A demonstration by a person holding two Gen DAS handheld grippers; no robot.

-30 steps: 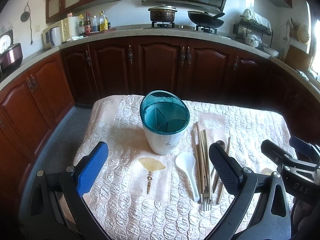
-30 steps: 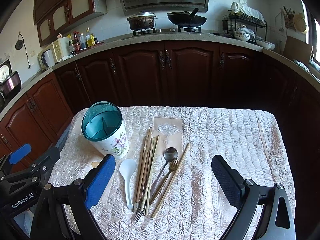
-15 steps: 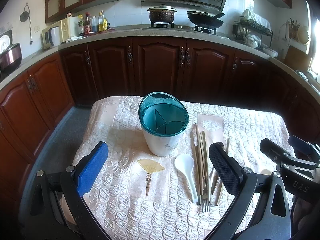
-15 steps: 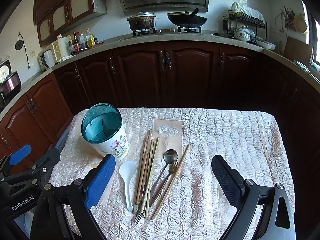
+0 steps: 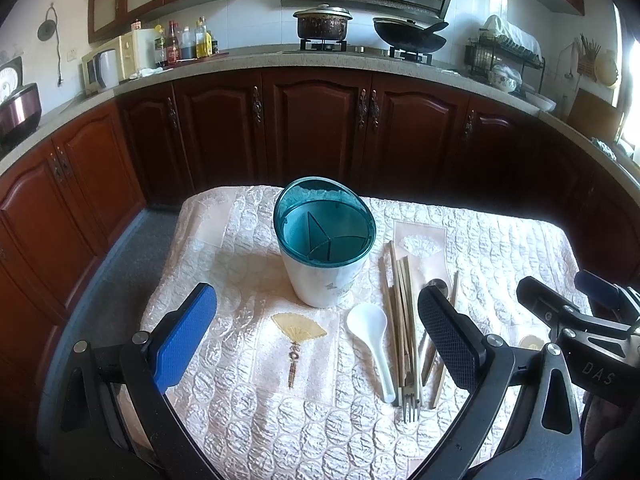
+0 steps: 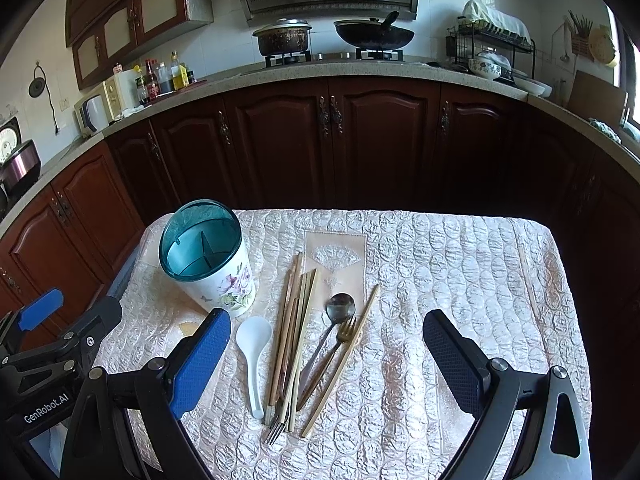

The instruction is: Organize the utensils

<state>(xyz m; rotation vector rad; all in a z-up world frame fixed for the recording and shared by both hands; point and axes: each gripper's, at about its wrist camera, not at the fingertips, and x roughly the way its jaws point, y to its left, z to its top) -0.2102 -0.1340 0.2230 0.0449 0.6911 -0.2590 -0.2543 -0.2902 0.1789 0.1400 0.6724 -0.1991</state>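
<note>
The utensils lie loose in a row on the quilted cloth of the table (image 6: 460, 264): a white plastic spoon (image 6: 253, 344), a bundle of wooden chopsticks (image 6: 294, 320), a metal spoon (image 6: 340, 306), a gold fork (image 6: 345, 332) and a steel fork (image 6: 276, 428) with its tines toward the camera. They sit ahead of the right tool (image 6: 326, 364), between its two fingers, nearer the blue left one. The holder (image 6: 208, 256), a white cup with a teal rim and teal dividers inside, stands upright ahead and left of that tool, just beside the white spoon.

Only the right wrist view shows the purple flower print on the holder's side and the whole metal spoon; in the left wrist view the left tool's (image 5: 316, 348) black finger (image 5: 448, 340) covers most of it. That view alone shows a fan motif (image 5: 298, 328) sewn on the cloth between its fingers.

Both tools are spread wide and hold nothing. The left tool's body reads "GenRobot.AI", the right tool's "DAS".
</note>
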